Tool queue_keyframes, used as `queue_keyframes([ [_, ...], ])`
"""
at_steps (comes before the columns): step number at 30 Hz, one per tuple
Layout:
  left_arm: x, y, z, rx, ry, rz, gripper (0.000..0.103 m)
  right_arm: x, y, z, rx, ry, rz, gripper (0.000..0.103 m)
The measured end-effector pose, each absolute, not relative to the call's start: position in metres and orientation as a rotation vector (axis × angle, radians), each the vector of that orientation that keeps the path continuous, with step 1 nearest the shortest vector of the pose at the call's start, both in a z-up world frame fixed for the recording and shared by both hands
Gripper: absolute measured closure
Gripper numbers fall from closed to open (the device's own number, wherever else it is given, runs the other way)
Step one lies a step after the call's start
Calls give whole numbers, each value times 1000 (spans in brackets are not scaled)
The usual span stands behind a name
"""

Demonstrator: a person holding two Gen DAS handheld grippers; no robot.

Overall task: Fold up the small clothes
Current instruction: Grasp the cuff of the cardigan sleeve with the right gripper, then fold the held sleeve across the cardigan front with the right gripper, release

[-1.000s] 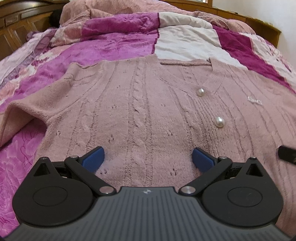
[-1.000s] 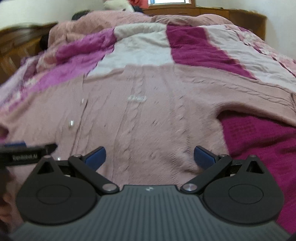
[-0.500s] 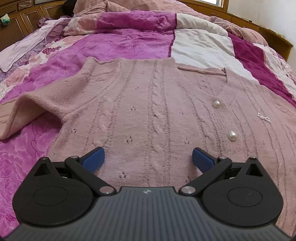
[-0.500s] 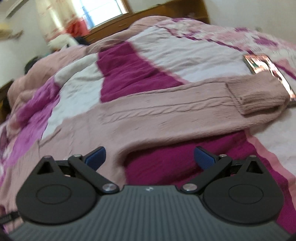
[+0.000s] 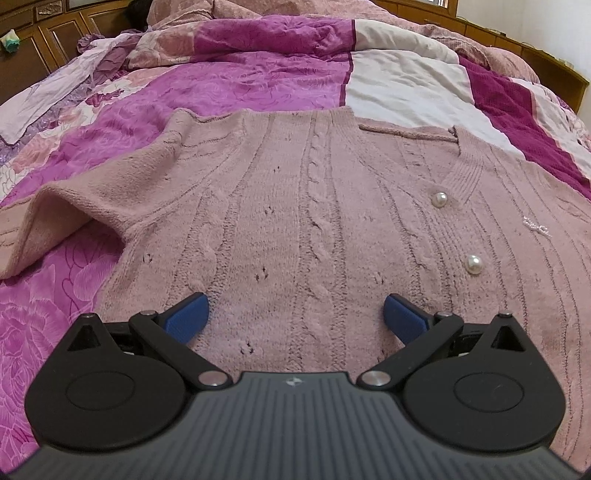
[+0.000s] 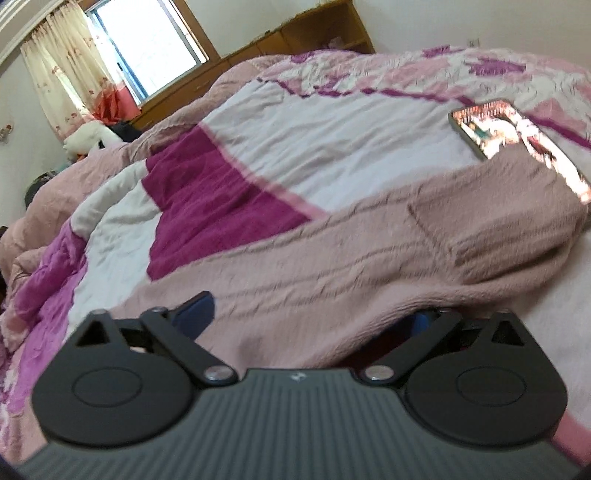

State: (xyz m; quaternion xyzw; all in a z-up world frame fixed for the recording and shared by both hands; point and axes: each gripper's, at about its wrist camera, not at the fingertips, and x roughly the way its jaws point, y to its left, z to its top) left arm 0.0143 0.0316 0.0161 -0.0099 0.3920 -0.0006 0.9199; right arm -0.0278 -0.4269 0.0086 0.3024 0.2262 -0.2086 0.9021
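A pink cable-knit cardigan (image 5: 314, 206) with pearl buttons (image 5: 473, 264) lies flat on the bed, front up. My left gripper (image 5: 295, 317) is open and empty, low over its lower left front; its left sleeve (image 5: 55, 214) trails off to the left. In the right wrist view my right gripper (image 6: 310, 314) is open, with the cardigan's right sleeve (image 6: 369, 258) lying between the jaws; the right fingertip is partly hidden under the sleeve's edge. The sleeve cuff (image 6: 517, 206) lies far right.
The bed is covered by a patchwork quilt (image 5: 258, 81) of magenta, white and pink. A phone (image 6: 517, 140) lies on the quilt, partly under the cuff. Wooden cabinets (image 5: 44, 33) stand behind the bed, a curtained window (image 6: 147, 48) at the far side.
My right gripper has swung right from the cardigan's body and moved down onto the right sleeve. My left gripper has shifted slightly left over the cardigan's front.
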Motion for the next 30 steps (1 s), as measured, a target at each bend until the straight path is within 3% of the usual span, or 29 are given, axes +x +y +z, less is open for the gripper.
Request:
queue_keyframes([
  [2,15,32,17,-20,806,-4,0,-26,-428,13,592,450,-442,44],
  [3,15,33,17,-21,806,-5,0,-25,-428,15,580,442,-439,52],
  [4,15,33,17,-22,807,-6,0,-25,-428,18,574,432,-429,70],
  [5,15,33,18,-24,807,-7,0,-26,-427,21,564,418,-416,81],
  [8,14,35,18,-32,807,-11,0,-23,-414,35,479,385,-386,90],
  [20,13,70,42,-81,782,11,0,-5,-309,100,248,312,-109,90],
  [30,6,103,73,-66,743,5,0,23,-214,69,169,420,62,90],
])
